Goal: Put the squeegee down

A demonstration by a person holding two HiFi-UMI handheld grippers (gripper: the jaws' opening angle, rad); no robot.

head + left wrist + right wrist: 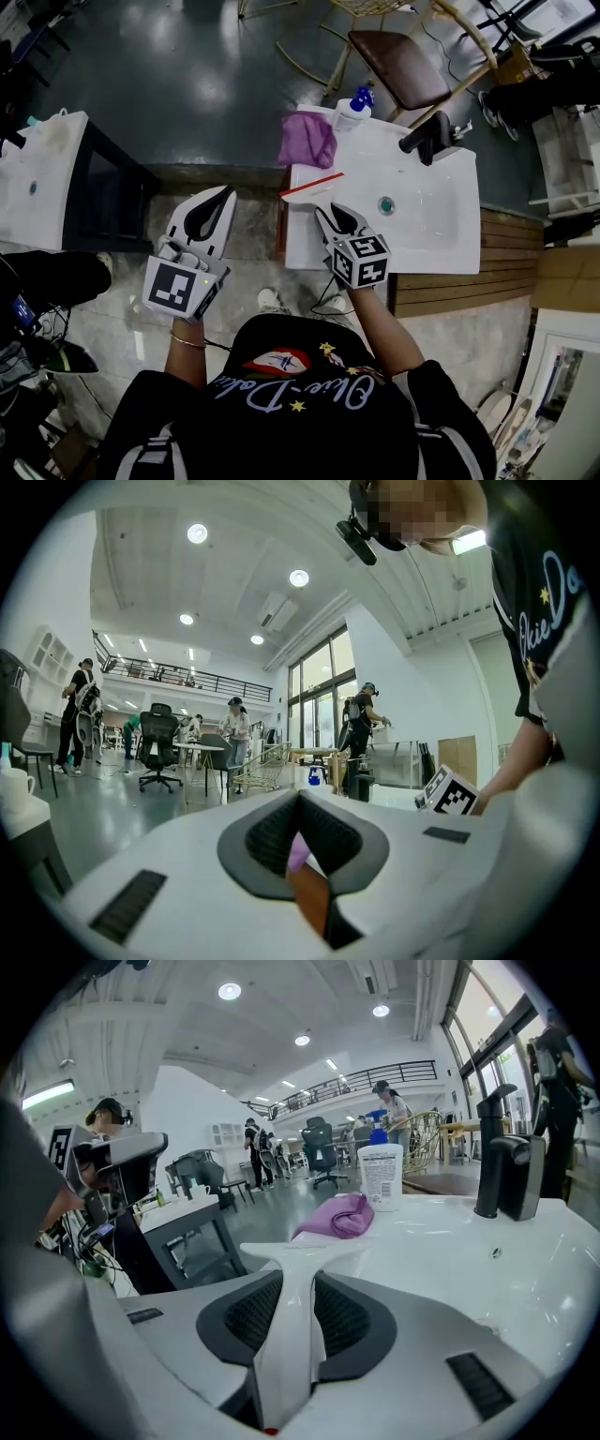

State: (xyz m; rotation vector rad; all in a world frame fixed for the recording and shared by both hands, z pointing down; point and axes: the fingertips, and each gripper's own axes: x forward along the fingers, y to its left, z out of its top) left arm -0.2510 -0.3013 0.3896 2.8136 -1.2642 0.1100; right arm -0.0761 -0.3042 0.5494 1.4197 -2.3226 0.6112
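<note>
White sink: right gripper clamps squeegee handle, blade at left rim. Left gripper closed, empty. Risk: if released here, squeegee could tip off rim to floor.

We see a bright, evenly lit hall with no hard shadows anywhere. Round ceiling lights glow overhead in both gripper views, and tall windows add daylight behind them. In the head view the glossy dark floor throws back pale patches of glare, while the white sink is nearly washed out and loses surface detail. Both gripper views are fisheye: straight lines bow outward and a black ring closes off the corners. The left gripper and the right gripper sit so close to their lenses that their near shells look slightly soft, while the far room stays fairly sharp.
</note>
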